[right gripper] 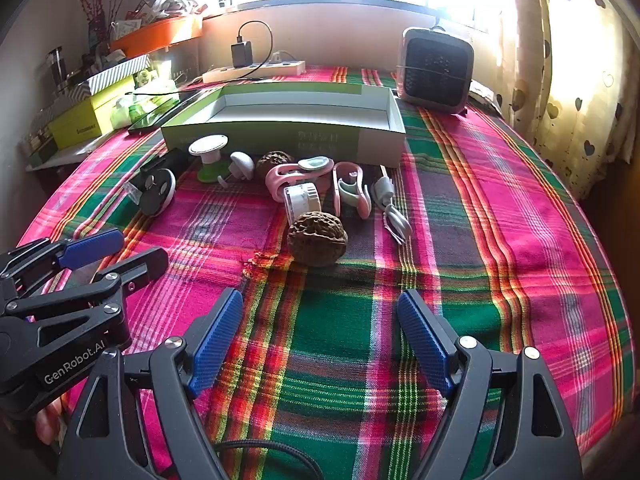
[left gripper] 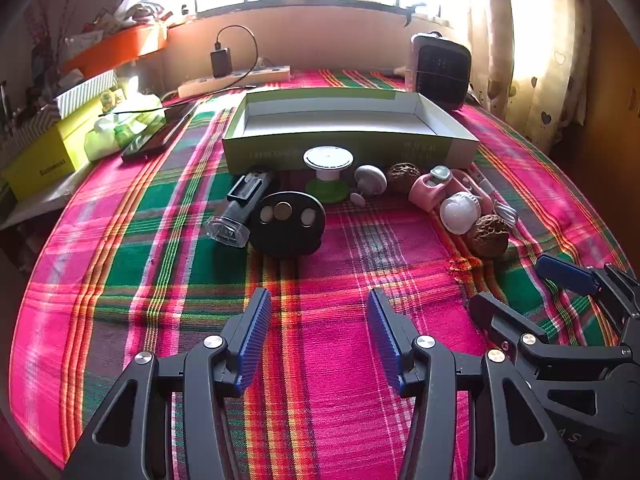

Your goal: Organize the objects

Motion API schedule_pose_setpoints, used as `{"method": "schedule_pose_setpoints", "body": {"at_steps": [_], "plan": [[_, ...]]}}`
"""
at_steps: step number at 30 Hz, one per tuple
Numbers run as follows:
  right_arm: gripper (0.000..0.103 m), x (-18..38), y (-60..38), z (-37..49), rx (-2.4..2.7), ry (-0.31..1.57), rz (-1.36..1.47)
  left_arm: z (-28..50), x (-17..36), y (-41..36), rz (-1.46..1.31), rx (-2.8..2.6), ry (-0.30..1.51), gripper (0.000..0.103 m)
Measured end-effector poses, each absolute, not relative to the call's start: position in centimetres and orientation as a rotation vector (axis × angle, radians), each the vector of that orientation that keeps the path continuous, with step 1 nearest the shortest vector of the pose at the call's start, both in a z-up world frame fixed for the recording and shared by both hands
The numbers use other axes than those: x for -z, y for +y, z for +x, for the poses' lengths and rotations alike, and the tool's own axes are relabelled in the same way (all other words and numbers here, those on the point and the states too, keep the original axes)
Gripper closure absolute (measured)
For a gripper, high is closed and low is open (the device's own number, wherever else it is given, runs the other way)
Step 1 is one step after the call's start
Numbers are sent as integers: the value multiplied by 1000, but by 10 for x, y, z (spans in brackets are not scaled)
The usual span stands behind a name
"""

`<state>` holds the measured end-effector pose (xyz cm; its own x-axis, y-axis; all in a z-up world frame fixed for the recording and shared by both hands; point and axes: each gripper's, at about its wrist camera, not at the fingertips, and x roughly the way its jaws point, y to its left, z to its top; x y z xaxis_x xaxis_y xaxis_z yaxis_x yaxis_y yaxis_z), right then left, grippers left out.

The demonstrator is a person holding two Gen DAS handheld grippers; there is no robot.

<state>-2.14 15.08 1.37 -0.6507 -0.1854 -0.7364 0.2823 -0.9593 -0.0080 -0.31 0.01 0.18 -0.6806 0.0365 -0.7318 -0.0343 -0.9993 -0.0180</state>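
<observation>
An empty green-sided cardboard box (left gripper: 348, 148) (right gripper: 280, 136) lies at the far middle of the plaid cloth. In front of it lie small objects: a black flashlight (left gripper: 240, 208), a black oval disc (left gripper: 288, 224) (right gripper: 158, 196), a white-and-green spool (left gripper: 328, 172) (right gripper: 208, 156), a white knob (left gripper: 370, 182), pink clips (left gripper: 434, 188) (right gripper: 352, 194), a white round light (left gripper: 460, 212) (right gripper: 302, 200) and two brown walnuts (left gripper: 488, 236) (right gripper: 318, 238). My left gripper (left gripper: 320, 328) and right gripper (right gripper: 320, 336) are open and empty, side by side in front of the objects.
A small grey fan heater (left gripper: 440, 70) (right gripper: 436, 70) stands at the back right. A power strip with charger (left gripper: 236, 78) (right gripper: 256, 70) lies by the wall. A phone (left gripper: 154, 140), yellow box (left gripper: 48, 156) and clutter sit at the left. A curtain (right gripper: 568, 80) hangs on the right.
</observation>
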Motion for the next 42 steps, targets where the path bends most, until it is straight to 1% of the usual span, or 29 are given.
{"method": "schedule_pose_setpoints", "body": {"at_steps": [12, 32, 42], "plan": [[23, -13, 150, -21, 2659, 167, 1142, -7, 0, -3, -1201, -2846, 3, 55], [23, -13, 147, -25, 2634, 176, 1123, -8, 0, -2, -1215, -2856, 1, 55], [23, -14, 147, -30, 2605, 183, 1166, -7, -1, -8, -1232, -2823, -9, 55]]}}
